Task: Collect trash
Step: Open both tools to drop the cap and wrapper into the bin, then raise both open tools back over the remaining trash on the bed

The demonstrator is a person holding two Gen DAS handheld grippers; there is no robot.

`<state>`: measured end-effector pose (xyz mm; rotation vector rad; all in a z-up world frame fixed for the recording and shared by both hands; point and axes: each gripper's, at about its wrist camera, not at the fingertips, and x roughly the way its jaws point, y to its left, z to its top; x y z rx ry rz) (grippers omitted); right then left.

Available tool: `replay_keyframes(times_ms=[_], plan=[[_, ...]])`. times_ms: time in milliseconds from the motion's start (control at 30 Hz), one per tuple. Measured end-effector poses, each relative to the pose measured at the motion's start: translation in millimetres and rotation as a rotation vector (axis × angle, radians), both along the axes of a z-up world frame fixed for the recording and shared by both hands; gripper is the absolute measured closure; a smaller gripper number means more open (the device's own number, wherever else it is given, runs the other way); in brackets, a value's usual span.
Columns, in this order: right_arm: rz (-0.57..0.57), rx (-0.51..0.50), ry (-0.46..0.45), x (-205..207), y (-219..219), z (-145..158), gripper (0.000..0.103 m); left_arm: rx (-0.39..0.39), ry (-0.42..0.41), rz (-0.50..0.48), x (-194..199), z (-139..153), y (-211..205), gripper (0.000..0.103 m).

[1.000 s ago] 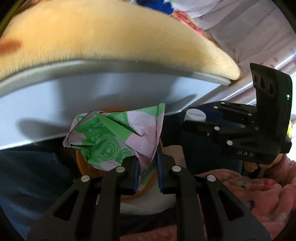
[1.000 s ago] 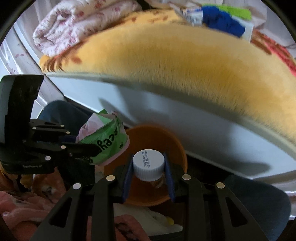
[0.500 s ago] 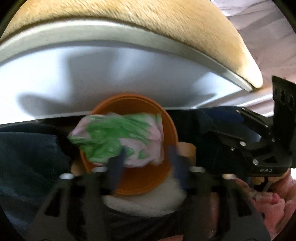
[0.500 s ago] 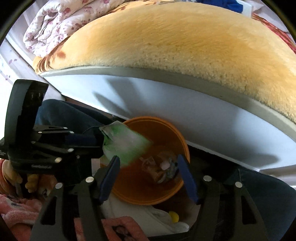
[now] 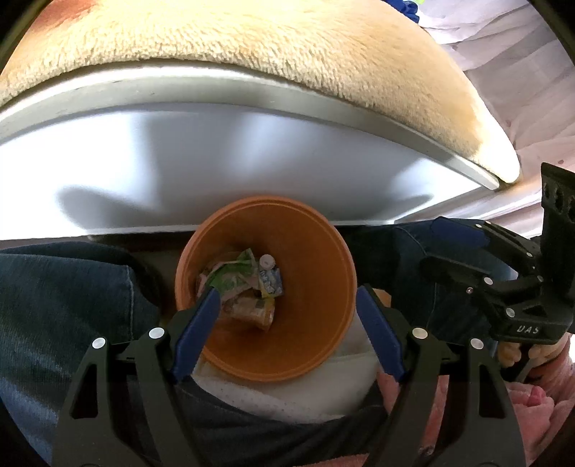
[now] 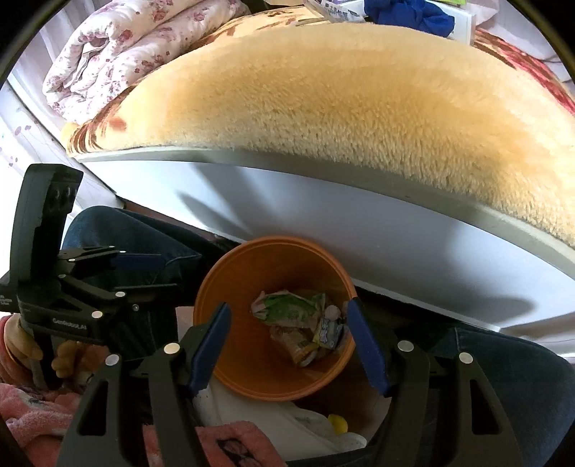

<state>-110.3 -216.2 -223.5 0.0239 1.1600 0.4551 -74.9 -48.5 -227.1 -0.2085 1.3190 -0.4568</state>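
In the left wrist view, a jeans-clad leg (image 5: pixel 64 298) fills the left side. Beside it the left hand-held gripper (image 5: pixel 287 316) hangs over an orange bin (image 5: pixel 323 287), its blue-padded jaws spread wide with nothing between them; the left pad reaches over the bin's rim, the right pad sits just outside the opposite rim. At the bottom of the bin lies the trash: a crumpled green wrapper (image 5: pixel 230 278), a small bottle (image 5: pixel 267 274) with a white cap just right of it, and a tan packet (image 5: pixel 251 309) below both. The bin stands against a white bed frame (image 5: pixel 215 154), which carries a yellow plush blanket (image 5: pixel 251 46). Further right, the right hand-held gripper (image 5: pixel 503 283) is seen from the side.

In the right wrist view, the left hand-held gripper (image 6: pixel 143 273) appears at the far left, side-on, with its jaws apart. To its right, the right hand-held gripper (image 6: pixel 287 341) also hovers over the bin (image 6: pixel 251 345), its jaws wide and holding nothing. The wrapper (image 6: pixel 291 309), bottle (image 6: pixel 330 330) and packet (image 6: pixel 294 341) lie together on the bin floor, toward its right wall. Above, a folded floral quilt (image 6: pixel 118 46) rests at the blanket's (image 6: pixel 341 107) left end, and a blue cloth (image 6: pixel 413 16) lies at the top right.
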Motion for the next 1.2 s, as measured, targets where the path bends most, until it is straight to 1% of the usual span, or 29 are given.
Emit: replay_keyframes(times_ms=[267, 433, 467, 500, 567, 633, 733, 833, 933, 1067, 1133, 1200], plan=[[-0.016, 0.003, -0.018, -2, 2, 3, 0.036, 0.011, -0.018, 0.007, -4, 5, 4, 0.027], [-0.019, 0.009, -0.036, -5, -2, 9, 0.036, 0.033, -0.053, 0.0, -5, 14, 3, 0.027], [-0.021, 0.012, -0.041, -6, -3, 11, 0.036, 0.039, -0.065, -0.003, -6, 17, 2, 0.027], [-0.024, 0.014, -0.047, -6, -3, 14, 0.036, 0.05, -0.084, -0.005, -6, 22, 2, 0.022], [-0.033, 0.021, -0.062, -5, -6, 19, 0.036, 0.082, -0.133, -0.01, -5, 32, 0, 0.018], [-0.05, 0.035, -0.084, -3, -10, 28, 0.035, 0.121, -0.191, -0.017, -5, 45, -2, 0.017], [-0.074, 0.05, -0.136, 1, -17, 47, 0.034, 0.141, -0.259, -0.016, -2, 65, -3, 0.014], [-0.088, 0.052, -0.217, 11, -23, 72, 0.033, 0.149, -0.333, -0.007, 5, 87, -3, 0.013], [-0.105, 0.044, -0.287, 24, -27, 89, 0.033, 0.148, -0.397, 0.013, 15, 106, -2, 0.012], [-0.143, 0.044, -0.379, 55, -32, 109, 0.031, 0.141, -0.449, 0.038, 31, 125, -2, 0.011], [-0.176, 0.038, -0.412, 74, -35, 116, 0.027, 0.135, -0.462, 0.041, 37, 130, -5, 0.011], [-0.196, 0.026, -0.456, 98, -36, 122, 0.026, 0.128, -0.472, 0.04, 42, 133, -7, 0.011]])
